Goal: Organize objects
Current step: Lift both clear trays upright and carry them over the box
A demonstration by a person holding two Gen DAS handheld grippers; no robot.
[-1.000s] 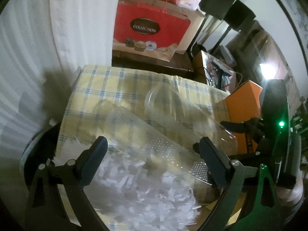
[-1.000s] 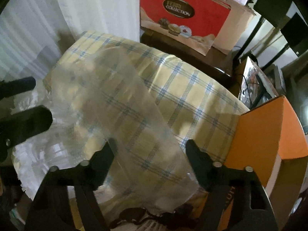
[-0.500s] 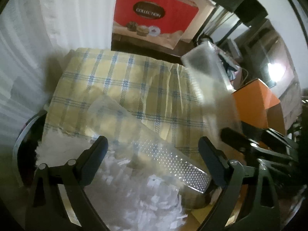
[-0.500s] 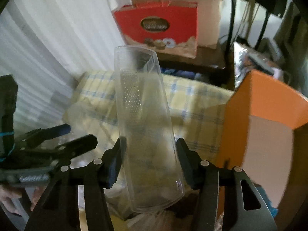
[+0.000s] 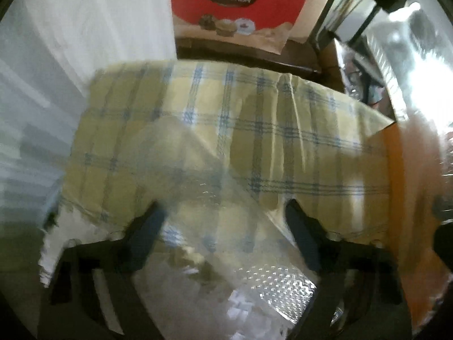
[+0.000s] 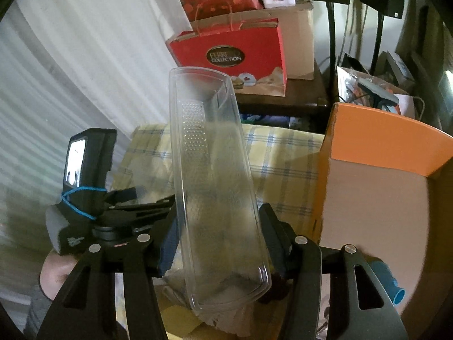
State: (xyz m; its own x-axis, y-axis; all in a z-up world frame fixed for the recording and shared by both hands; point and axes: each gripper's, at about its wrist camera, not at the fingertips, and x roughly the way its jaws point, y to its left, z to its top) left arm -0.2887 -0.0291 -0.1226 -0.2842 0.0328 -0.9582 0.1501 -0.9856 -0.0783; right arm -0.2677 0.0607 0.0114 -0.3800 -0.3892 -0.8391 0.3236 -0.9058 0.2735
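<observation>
Two trays remain unsorted: right gripper pinches an upright clear tray; left gripper, jaws spread, apparently straddles another tray

Home: curtains, gift bag

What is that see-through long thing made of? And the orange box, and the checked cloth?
The long cover, pinched upright by the right gripper, looks like clear, glossy hard plastic: you see the cloth through it. The orange box seems matte cardboard, with flat, thin, paler inside walls. The checked cloth looks like soft woven fabric; it wrinkles and drapes.
</observation>
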